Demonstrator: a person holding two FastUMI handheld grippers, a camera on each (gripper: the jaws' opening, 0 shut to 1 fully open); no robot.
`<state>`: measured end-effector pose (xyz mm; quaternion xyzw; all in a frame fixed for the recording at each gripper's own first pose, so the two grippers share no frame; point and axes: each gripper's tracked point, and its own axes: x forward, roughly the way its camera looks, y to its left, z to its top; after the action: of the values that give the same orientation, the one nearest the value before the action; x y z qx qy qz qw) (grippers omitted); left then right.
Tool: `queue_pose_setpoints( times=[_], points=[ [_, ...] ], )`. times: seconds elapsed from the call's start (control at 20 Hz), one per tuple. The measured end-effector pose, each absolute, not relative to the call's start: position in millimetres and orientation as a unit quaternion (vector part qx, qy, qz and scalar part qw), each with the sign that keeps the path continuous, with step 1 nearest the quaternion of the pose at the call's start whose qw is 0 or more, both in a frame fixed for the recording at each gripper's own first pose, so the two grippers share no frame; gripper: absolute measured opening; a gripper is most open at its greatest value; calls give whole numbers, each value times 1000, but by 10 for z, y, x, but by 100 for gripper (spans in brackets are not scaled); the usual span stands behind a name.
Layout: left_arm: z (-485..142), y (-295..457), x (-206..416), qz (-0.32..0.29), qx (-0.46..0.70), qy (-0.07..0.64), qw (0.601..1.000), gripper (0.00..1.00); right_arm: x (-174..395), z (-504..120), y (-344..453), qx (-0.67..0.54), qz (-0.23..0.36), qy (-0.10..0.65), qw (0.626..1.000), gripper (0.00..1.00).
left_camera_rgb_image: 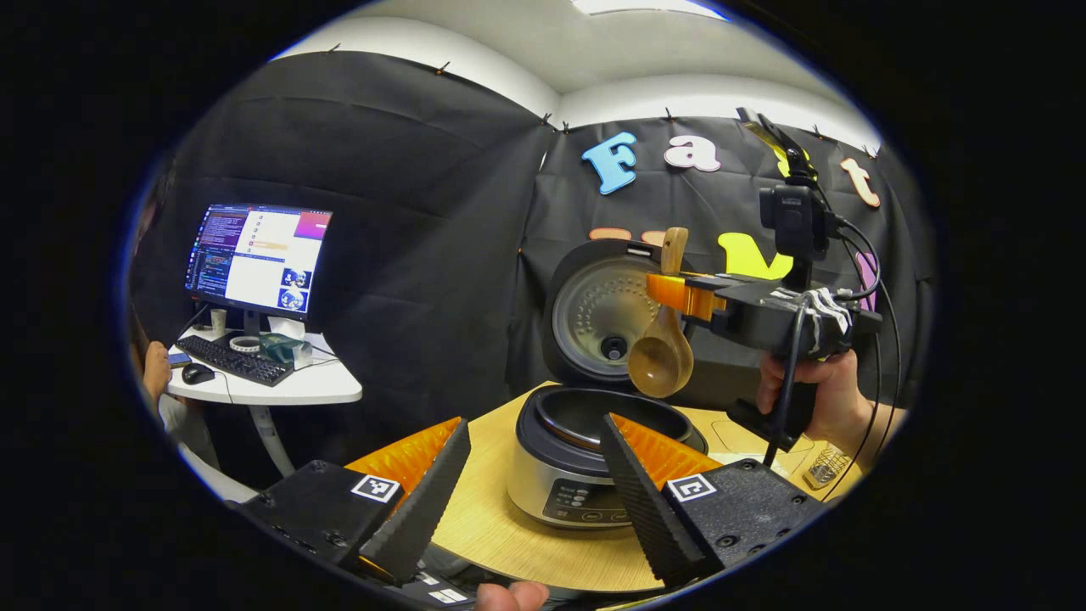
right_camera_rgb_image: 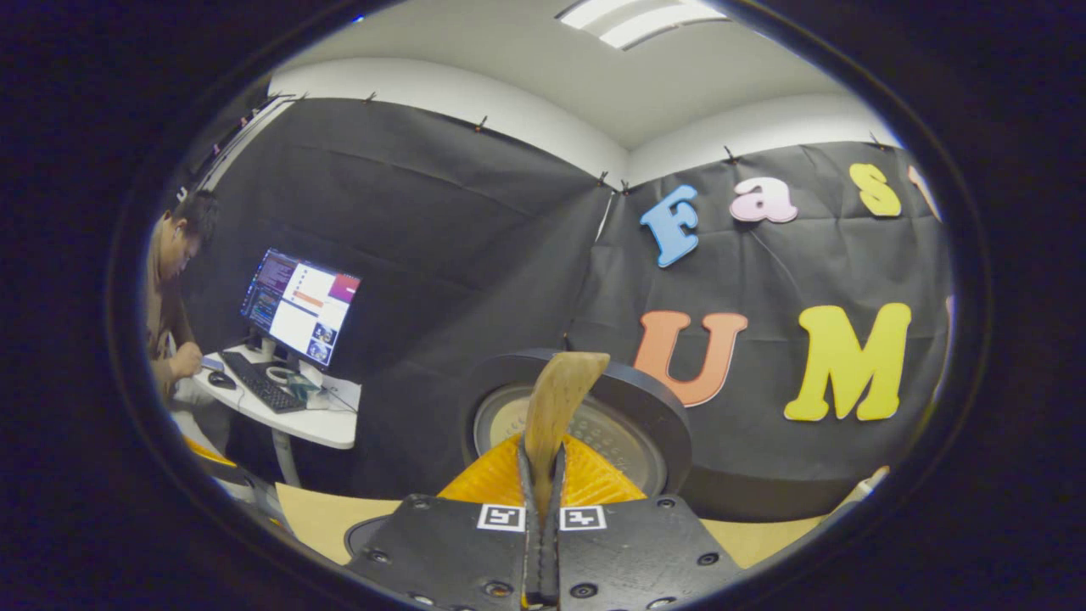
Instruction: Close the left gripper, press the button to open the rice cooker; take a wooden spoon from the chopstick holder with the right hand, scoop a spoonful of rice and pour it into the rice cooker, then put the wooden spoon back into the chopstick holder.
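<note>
Our right gripper (right_camera_rgb_image: 541, 501) has its jaws pressed together on the handle of the pale wooden spoon (left_camera_rgb_image: 661, 356), while the left gripper (left_camera_rgb_image: 534, 475) stands with its jaws wide apart and nothing between them. In the left gripper view the spoon hangs bowl-down from the right gripper, in the air above the round silver-and-black rice cooker (left_camera_rgb_image: 585, 475), in front of its raised lid (left_camera_rgb_image: 598, 314); the cooker is already open, and the spoon's bowl looks empty to us. We judge that the rice is either still to be scooped or just poured; we cannot tell which. To do this step well we keep the grip firm near the handle's end, hold the bowl level when loaded, and tip it only once it is over the open pot, clear of the rim. The small wire-mesh chopstick holder (left_camera_rgb_image: 825, 466) sits on the light wooden table (left_camera_rgb_image: 492, 518), right of the cooker. The cooker's front panel carries markings too small to read.
</note>
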<state>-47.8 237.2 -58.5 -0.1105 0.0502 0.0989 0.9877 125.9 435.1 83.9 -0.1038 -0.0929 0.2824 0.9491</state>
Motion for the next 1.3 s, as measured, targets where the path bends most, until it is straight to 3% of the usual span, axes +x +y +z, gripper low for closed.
queue_pose_setpoints(
  times=[0.35, 0.65, 1.3],
  points=[
    [-560, 2293, -468, 96, -104, 49, 989, 98, 1275, 951, 4034, -15, 281, -57, 958, 0],
    [-501, 2101, -421, 81, -96, 41, 991, 98, 1276, 1117, 3271, 106, 257, -16, 960, 0],
    [-43, 1104, -204, 8, -61, 13, 998, 98, 962, 1073, 273, 121, 40, -44, 991, 0]
  ],
)
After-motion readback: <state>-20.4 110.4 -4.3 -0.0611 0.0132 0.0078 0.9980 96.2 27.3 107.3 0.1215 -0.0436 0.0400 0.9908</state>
